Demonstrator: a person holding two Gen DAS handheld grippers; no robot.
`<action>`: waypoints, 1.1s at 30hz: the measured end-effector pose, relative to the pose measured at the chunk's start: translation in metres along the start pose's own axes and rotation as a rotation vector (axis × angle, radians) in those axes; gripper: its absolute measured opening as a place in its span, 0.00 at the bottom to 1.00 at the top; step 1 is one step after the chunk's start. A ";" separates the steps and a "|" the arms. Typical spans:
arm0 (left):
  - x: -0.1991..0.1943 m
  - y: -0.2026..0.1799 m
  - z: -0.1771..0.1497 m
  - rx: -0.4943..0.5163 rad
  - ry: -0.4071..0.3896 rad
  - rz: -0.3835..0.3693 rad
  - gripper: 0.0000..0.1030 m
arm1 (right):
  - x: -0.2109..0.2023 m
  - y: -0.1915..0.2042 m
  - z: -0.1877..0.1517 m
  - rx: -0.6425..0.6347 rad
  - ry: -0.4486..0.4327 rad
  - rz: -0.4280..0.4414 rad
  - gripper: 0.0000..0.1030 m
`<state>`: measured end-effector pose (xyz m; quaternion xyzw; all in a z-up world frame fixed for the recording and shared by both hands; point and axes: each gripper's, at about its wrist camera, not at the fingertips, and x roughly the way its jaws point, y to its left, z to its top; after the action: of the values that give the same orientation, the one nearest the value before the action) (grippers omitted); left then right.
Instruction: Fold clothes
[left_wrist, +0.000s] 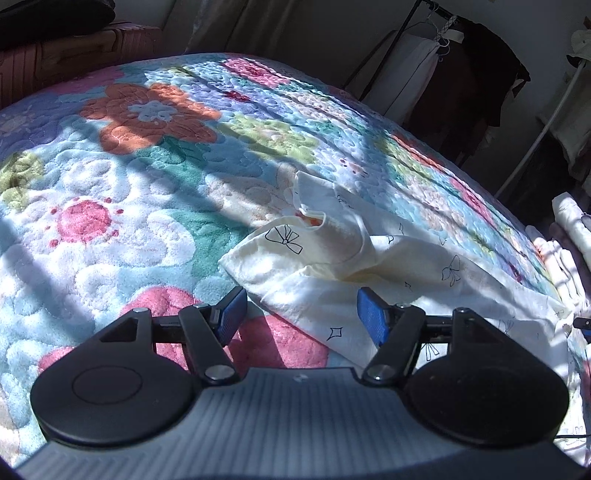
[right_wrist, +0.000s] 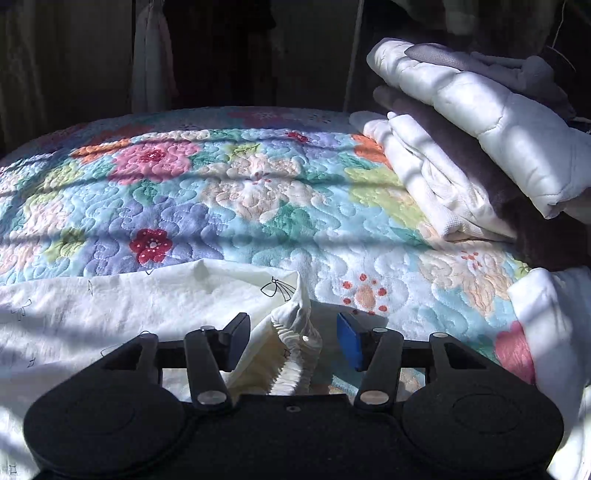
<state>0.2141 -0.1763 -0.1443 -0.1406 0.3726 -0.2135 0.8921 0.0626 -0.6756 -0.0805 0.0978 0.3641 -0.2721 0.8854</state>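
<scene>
A cream garment (left_wrist: 332, 266) printed with small black bows lies rumpled on a flowered quilt (left_wrist: 147, 177). My left gripper (left_wrist: 298, 317) is open and empty, just above the garment's near edge. In the right wrist view the same garment (right_wrist: 129, 302) spreads to the left, and its gathered elastic waistband (right_wrist: 291, 354) rises between the fingers of my right gripper (right_wrist: 293, 343). The right jaws stand wide apart around the waistband without pinching it.
A stack of folded white and grey bedding (right_wrist: 480, 147) sits on the quilt (right_wrist: 258, 206) at the right. A clothes rack (left_wrist: 461, 66) with hanging clothes stands beyond the bed. A wooden chest (left_wrist: 81, 48) is at the far left.
</scene>
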 end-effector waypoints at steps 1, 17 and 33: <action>0.003 -0.001 0.000 -0.002 -0.005 -0.001 0.72 | -0.016 0.005 -0.005 -0.008 -0.011 0.057 0.58; -0.067 -0.039 -0.010 0.042 -0.049 0.131 0.04 | -0.071 0.149 -0.090 -0.294 0.132 0.490 0.64; -0.103 -0.006 -0.047 0.014 0.065 0.205 0.52 | -0.167 0.089 -0.108 -0.078 0.035 0.462 0.64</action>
<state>0.1130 -0.1352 -0.1117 -0.0887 0.4122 -0.1281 0.8977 -0.0498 -0.4928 -0.0433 0.1487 0.3575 -0.0461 0.9208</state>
